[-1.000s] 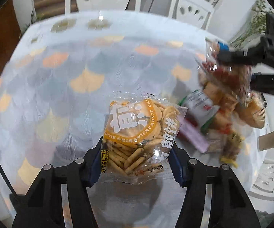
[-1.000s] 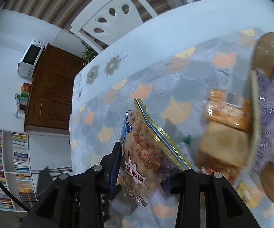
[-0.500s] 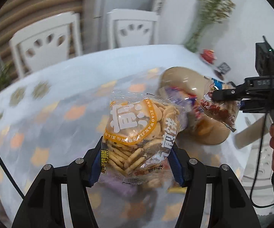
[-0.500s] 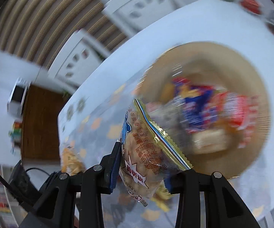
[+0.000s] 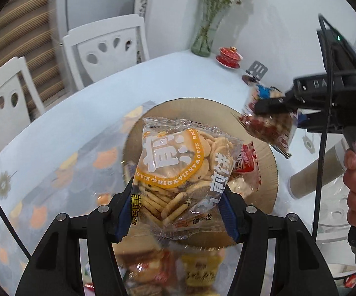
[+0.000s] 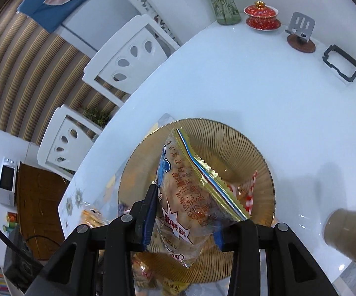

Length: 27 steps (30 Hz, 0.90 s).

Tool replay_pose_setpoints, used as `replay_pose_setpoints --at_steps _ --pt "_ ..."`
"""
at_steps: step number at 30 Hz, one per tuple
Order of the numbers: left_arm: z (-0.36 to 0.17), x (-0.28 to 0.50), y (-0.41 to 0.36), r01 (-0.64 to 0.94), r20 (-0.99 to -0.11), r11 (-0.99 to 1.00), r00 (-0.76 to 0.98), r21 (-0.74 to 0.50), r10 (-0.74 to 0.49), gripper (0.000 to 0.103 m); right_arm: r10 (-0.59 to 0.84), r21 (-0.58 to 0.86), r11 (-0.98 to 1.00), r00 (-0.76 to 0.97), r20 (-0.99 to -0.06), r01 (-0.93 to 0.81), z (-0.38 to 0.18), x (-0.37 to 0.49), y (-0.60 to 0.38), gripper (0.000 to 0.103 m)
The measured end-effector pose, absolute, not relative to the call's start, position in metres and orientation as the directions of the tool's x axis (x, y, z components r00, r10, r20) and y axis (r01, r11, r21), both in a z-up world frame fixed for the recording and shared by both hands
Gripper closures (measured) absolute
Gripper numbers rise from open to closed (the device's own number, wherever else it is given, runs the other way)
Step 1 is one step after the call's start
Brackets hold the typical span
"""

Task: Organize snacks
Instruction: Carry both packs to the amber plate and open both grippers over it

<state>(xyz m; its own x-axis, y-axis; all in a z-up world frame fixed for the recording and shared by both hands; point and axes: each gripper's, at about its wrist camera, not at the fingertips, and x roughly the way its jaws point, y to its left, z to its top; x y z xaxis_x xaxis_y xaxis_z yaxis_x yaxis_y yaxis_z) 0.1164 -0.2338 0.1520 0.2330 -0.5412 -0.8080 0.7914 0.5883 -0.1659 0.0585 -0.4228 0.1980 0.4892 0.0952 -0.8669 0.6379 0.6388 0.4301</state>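
Observation:
My left gripper (image 5: 178, 212) is shut on a clear bag of small round biscuits with an orange label (image 5: 180, 172) and holds it above a round tan ribbed plate (image 5: 269, 157). My right gripper (image 6: 185, 222) is shut on a gold-edged snack packet (image 6: 187, 197) and holds it over the same plate (image 6: 239, 138). The right gripper and its packet (image 5: 269, 120) also show in the left wrist view, at the plate's right edge. A red and white packet (image 6: 244, 192) lies on the plate.
Several loose snack packets (image 5: 197, 271) lie on the patterned cloth near the plate. A vase (image 6: 224, 7), a red lidded cup (image 6: 261, 14), a phone stand (image 6: 301, 34) and a black frame (image 6: 340, 64) stand at the table's far side. A cardboard tube (image 6: 350, 231) lies right. White chairs (image 5: 109, 46) stand behind.
Both grippers have swung with their packets from over the snack pile on the patterned cloth to above the tan plate. Both have stayed shut on their packets.

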Motion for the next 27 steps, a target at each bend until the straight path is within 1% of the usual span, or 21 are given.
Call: replay_pose_setpoints --at_steps 3,6,7,9,14,19,27 --pt "0.149 0.119 -0.252 0.79 -0.808 0.59 0.236 -0.164 -0.54 0.044 0.092 0.434 0.635 0.495 -0.864 0.639 0.195 0.068 -0.429 0.066" --pt "0.149 0.123 -0.267 0.785 -0.808 0.602 0.255 -0.147 -0.531 0.039 0.107 0.459 0.625 0.513 -0.852 0.631 0.191 0.076 -0.431 0.066" --pt "0.149 0.124 -0.268 0.785 -0.809 0.601 0.253 -0.149 -0.531 0.038 0.111 0.468 0.623 0.521 -0.846 0.627 0.19 0.079 -0.432 0.061" --pt "0.15 0.127 -0.269 0.778 -0.809 0.609 0.252 -0.157 -0.53 0.038 0.125 0.472 0.627 0.518 -0.846 0.619 0.185 0.086 -0.436 0.047" --pt "0.152 0.13 -0.251 0.749 -0.808 0.638 0.258 -0.178 -0.529 0.037 0.138 0.475 0.615 0.507 -0.851 0.629 0.178 0.085 -0.439 0.047" --pt "0.152 0.128 -0.219 0.705 -0.811 0.679 0.266 -0.205 -0.521 0.037 0.181 0.479 0.601 0.475 -0.861 0.639 0.166 0.074 -0.433 0.047" --pt "0.158 0.127 -0.155 0.598 -0.808 0.768 0.322 -0.23 -0.493 0.037 0.226 0.47 0.662 0.442 -0.868 0.584 0.168 0.065 -0.402 0.047"
